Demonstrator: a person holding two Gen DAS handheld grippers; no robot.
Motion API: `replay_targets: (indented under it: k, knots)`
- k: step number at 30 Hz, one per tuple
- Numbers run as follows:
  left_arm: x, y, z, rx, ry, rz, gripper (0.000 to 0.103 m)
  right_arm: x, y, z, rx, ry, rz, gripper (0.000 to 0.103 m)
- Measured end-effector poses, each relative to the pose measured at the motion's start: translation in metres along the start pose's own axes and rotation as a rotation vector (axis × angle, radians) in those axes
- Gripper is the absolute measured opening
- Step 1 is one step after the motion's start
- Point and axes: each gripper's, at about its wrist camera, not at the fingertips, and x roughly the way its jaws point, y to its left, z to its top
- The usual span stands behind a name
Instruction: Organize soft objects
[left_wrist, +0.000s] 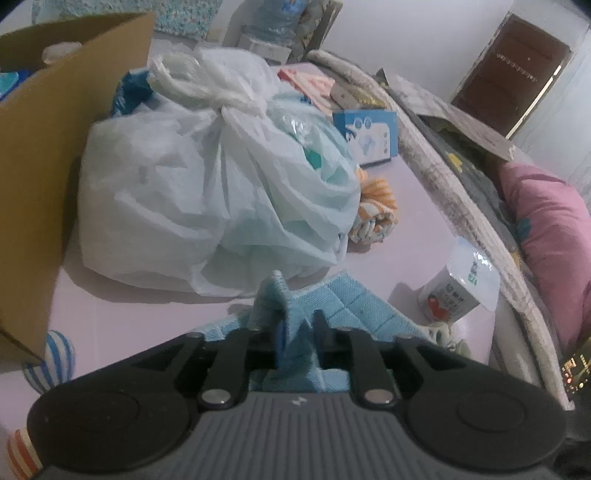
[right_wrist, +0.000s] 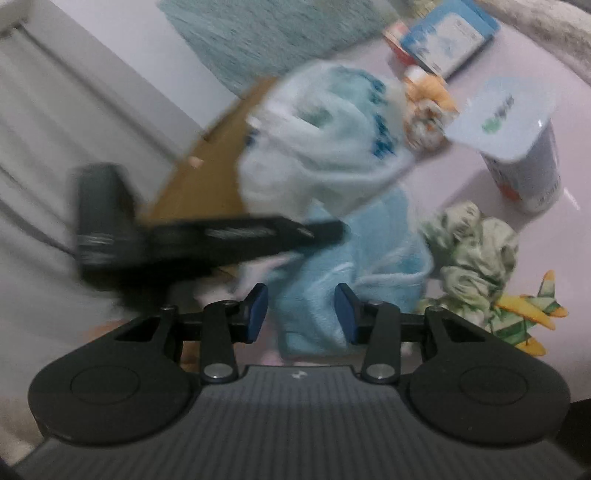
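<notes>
My left gripper (left_wrist: 295, 314) is shut on a light blue quilted towel (left_wrist: 354, 306), holding it bunched up over the pale table (left_wrist: 155, 321). In the right wrist view my right gripper (right_wrist: 301, 308) is open, its blue pads on either side of the hanging blue towel (right_wrist: 354, 258) without pinching it. The left gripper shows there as a blurred black bar (right_wrist: 240, 236) gripping the towel's top. A large tied white plastic bag (left_wrist: 207, 192) of soft things sits beyond.
A cardboard box (left_wrist: 48, 147) stands at the left. An orange-striped rolled cloth (left_wrist: 373, 214), a blue carton (left_wrist: 369, 136) and a yogurt cup (left_wrist: 458, 284) lie on the table. A green crumpled cloth (right_wrist: 476, 254) and toy plane (right_wrist: 524, 314) lie at the right. A striped ball (left_wrist: 55, 358) lies near the box.
</notes>
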Motion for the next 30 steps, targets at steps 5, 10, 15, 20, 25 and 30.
replay_targets:
  k: [5, 10, 15, 20, 25, 30]
  knots:
    - [-0.028, -0.002, -0.004, 0.037, -0.064, -0.013, 0.044, 0.007, -0.015, 0.002, 0.068, -0.006, -0.016, 0.034]
    - [-0.065, -0.003, -0.024, 0.116, -0.104, -0.047, 0.044, 0.005, -0.023, -0.002, 0.116, -0.02, -0.016, 0.032]
    - [-0.071, -0.004, -0.042, 0.197, -0.068, -0.069, 0.04, 0.003, -0.039, -0.004, 0.234, -0.038, 0.051, 0.032]
    - [-0.045, 0.001, -0.042, 0.143, 0.007, -0.034, 0.022, -0.003, -0.045, -0.008, 0.292, -0.067, 0.104, 0.033]
    - [-0.033, 0.003, -0.041, 0.124, 0.019, -0.018, 0.019, -0.026, -0.03, -0.005, 0.228, -0.124, 0.065, 0.041]
    - [-0.031, 0.005, -0.041, 0.113, 0.015, -0.01, 0.019, -0.035, -0.011, 0.024, 0.078, -0.174, -0.109, 0.049]
